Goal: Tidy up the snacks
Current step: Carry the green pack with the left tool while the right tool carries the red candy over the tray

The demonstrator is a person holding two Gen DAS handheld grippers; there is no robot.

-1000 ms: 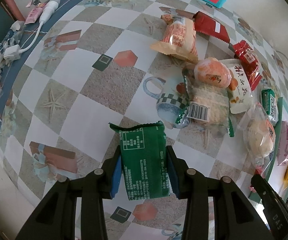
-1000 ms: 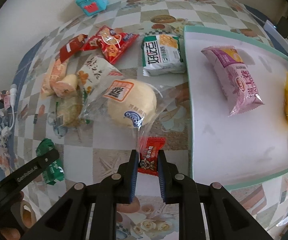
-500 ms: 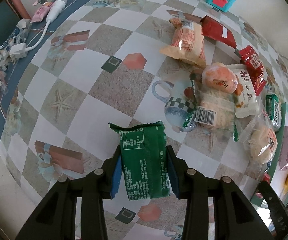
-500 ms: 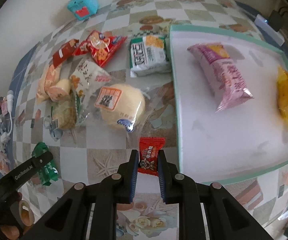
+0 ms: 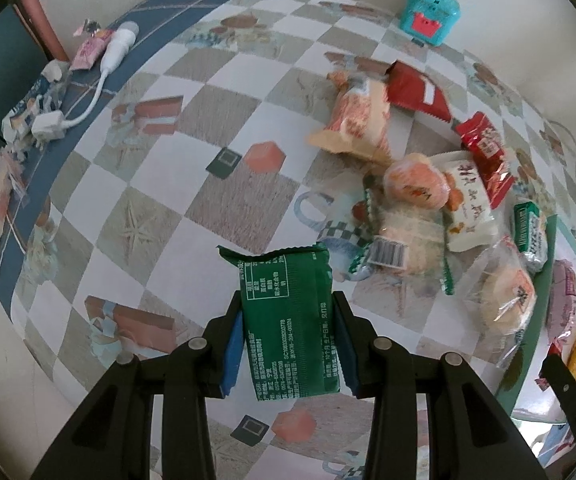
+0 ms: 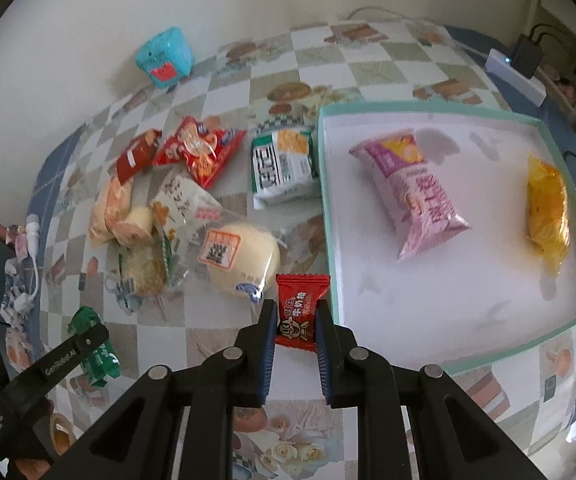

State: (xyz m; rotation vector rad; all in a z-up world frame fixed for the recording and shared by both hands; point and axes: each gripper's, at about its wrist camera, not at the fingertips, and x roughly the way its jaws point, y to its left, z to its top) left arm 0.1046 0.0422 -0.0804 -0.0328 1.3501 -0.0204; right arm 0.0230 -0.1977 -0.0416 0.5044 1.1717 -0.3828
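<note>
My left gripper (image 5: 288, 312) is shut on a green snack packet (image 5: 288, 320), which hangs above the checked tablecloth. My right gripper (image 6: 295, 316) is shut on a small red candy packet (image 6: 299, 308), held just left of the near corner of the white tray with a teal rim (image 6: 323, 208). In the tray lie a pink snack bag (image 6: 415, 196) and a yellow packet (image 6: 547, 212). A pile of loose snacks (image 5: 415, 184) lies on the table between the two grippers. In the right wrist view the left gripper (image 6: 88, 340) and its green packet (image 6: 96, 356) show at lower left.
A teal toy box (image 5: 427, 12) stands by the back wall. A white cable and plug (image 5: 88, 88) lie at the table's left edge with small wrappers. A white power strip with a black charger (image 6: 519, 68) sits beyond the tray. A round bun in clear wrap (image 6: 244, 256) lies beside the tray.
Both grippers have risen with their packets, so the table looks farther away. The right gripper has drifted toward the tray, and more of the tray now shows.
</note>
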